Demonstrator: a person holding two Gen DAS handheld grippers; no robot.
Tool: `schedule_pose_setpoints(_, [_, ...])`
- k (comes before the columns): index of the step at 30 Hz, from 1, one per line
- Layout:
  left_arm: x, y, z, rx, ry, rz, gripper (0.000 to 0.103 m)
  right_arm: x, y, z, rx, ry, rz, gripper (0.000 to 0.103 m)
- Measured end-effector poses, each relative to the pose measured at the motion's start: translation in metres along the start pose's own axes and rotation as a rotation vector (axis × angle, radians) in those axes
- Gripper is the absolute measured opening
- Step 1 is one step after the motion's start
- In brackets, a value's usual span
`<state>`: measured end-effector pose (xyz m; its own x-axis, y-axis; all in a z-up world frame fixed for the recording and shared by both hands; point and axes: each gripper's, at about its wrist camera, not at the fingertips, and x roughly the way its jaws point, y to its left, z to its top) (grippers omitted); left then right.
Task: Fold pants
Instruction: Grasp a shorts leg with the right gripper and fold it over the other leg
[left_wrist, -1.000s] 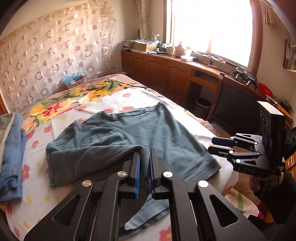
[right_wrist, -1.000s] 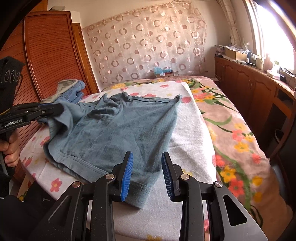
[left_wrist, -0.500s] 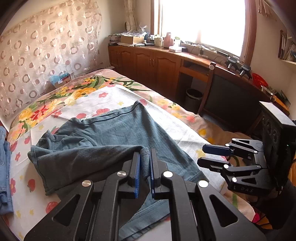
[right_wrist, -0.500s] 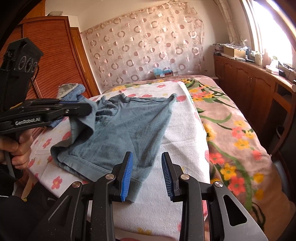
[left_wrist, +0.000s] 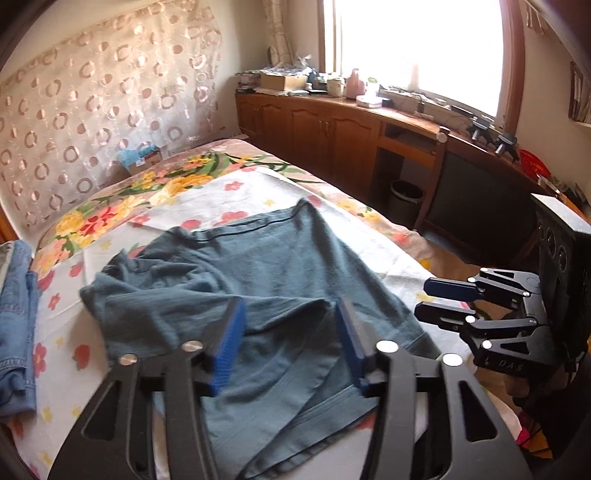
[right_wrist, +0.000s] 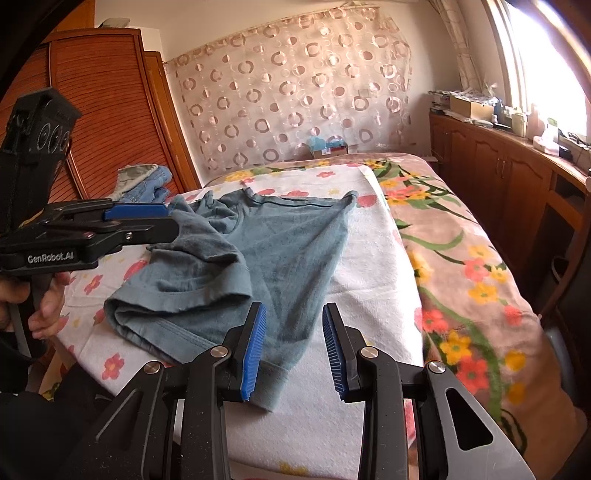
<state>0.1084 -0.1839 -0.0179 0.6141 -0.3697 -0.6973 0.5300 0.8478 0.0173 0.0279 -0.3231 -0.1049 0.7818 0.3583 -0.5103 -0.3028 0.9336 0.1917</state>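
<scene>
Pants of soft grey-blue cloth (left_wrist: 280, 280) lie on the bed's white flower-printed towel (right_wrist: 369, 266), one side folded over onto the rest. Left tongs (left_wrist: 290, 343) are opening just above that folded layer, blue pads clear of the cloth. Right tongs (right_wrist: 293, 349) stand partly spread and pinch nothing, the pants' near hem below them. Folded blue jeans (left_wrist: 14, 317) lie left of the left tongs.

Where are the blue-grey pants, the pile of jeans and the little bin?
blue-grey pants (left_wrist: 295, 266), left wrist view, on the flat middle of the cloth.
pile of jeans (left_wrist: 14, 325), left wrist view, on the denim at the bed's left edge.
bin (left_wrist: 406, 197), left wrist view, on its side wall.
</scene>
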Motion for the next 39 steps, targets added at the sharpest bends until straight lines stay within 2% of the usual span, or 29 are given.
schedule_pose_setpoints(1, [-0.001, 0.004, -0.002, -0.01, -0.005, 0.003, 0.08, 0.0, 0.002, 0.0, -0.004, 0.001, 0.002, 0.033])
schedule_pose_setpoints(2, [-0.002, 0.009, -0.005, -0.02, -0.013, 0.009, 0.081, 0.002, 0.004, 0.001, -0.01, 0.001, 0.005, 0.033])
schedule_pose_setpoints(15, [-0.008, 0.053, -0.048, -0.097, 0.008, 0.099, 0.081, 0.047, 0.021, 0.021, -0.052, 0.038, 0.072, 0.033])
schedule_pose_setpoints(25, [-0.013, 0.071, -0.069, -0.143, 0.007, 0.111, 0.081, 0.071, 0.019, 0.031, -0.059, 0.097, 0.056, 0.033])
schedule_pose_setpoints(26, [-0.013, 0.073, -0.071, -0.148, 0.009, 0.11, 0.081, 0.073, 0.019, 0.031, -0.057, 0.103, 0.058, 0.031])
schedule_pose_setpoints(27, [-0.012, 0.073, -0.072, -0.151, 0.01, 0.11, 0.081, 0.073, 0.02, 0.032, -0.057, 0.107, 0.063, 0.022])
schedule_pose_setpoints(29, [-0.011, 0.075, -0.076, -0.159, 0.014, 0.11, 0.081, 0.072, 0.026, 0.032, -0.062, 0.107, 0.066, 0.012])
schedule_pose_setpoints(30, [-0.011, 0.076, -0.077, -0.162, 0.015, 0.109, 0.081, 0.069, 0.027, 0.033, -0.062, 0.101, 0.077, 0.01])
schedule_pose_setpoints(39, [-0.012, 0.076, -0.08, -0.164, 0.007, 0.101, 0.081, 0.017, 0.029, 0.037, -0.073, 0.031, 0.099, 0.007])
